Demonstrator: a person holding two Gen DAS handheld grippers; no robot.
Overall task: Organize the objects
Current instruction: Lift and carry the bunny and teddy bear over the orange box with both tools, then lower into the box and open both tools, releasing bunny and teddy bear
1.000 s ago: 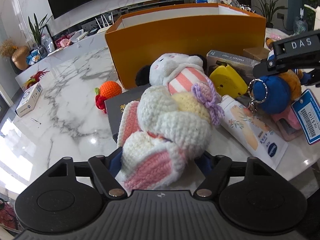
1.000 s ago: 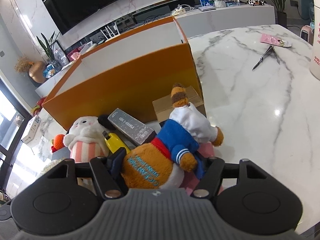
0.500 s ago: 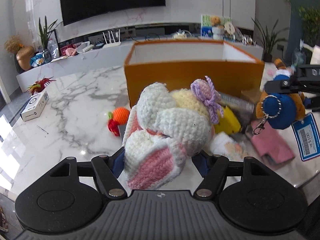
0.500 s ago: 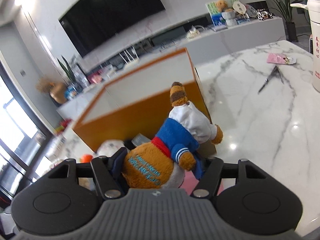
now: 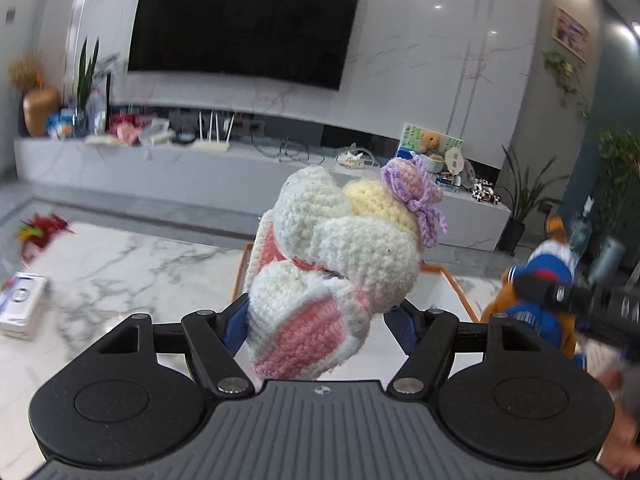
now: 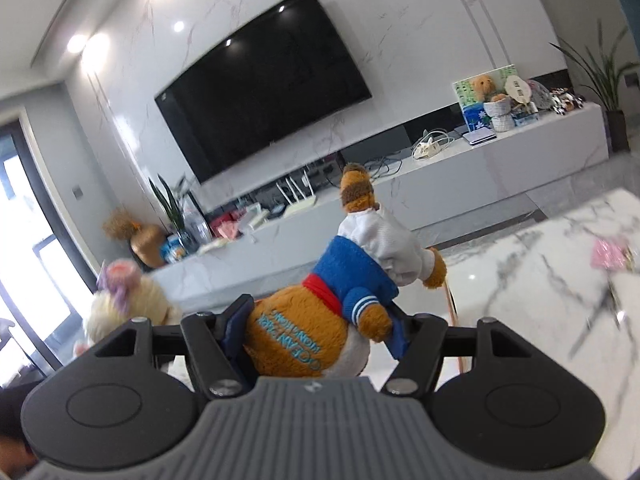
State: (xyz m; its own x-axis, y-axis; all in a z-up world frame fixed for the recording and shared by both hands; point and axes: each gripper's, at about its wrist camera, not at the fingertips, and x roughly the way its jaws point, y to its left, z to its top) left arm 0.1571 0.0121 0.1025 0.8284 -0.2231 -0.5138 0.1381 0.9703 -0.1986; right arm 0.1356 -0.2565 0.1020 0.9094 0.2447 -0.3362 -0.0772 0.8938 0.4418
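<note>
Left wrist view: close behind left claw [image 5: 320, 316], facing wall-mounted black television [image 5: 244, 20]. Right wrist view: close behind right claw [image 6: 316, 328], same heading. Shared: television [image 6: 264, 100], long white media shelf [image 5: 160, 160].

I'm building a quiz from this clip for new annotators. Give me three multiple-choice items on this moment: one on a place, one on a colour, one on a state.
1. Where does the crocheted bunny sit?
A. On the table
B. Between the left gripper's fingers
C. On the TV shelf

2. What colour is the bow on the bunny's head?
A. Purple
B. Green
C. Black

3. What state is the right gripper in?
A. Wide open, holding nothing
B. Out of view
C. Shut on the plush bear

Answers:
1 B: both fingers press the bunny's sides, lifted off the marble table.
2 A: the yarn bow is lilac.
3 C: the bear in the blue sailor top fills the jaws.
</note>
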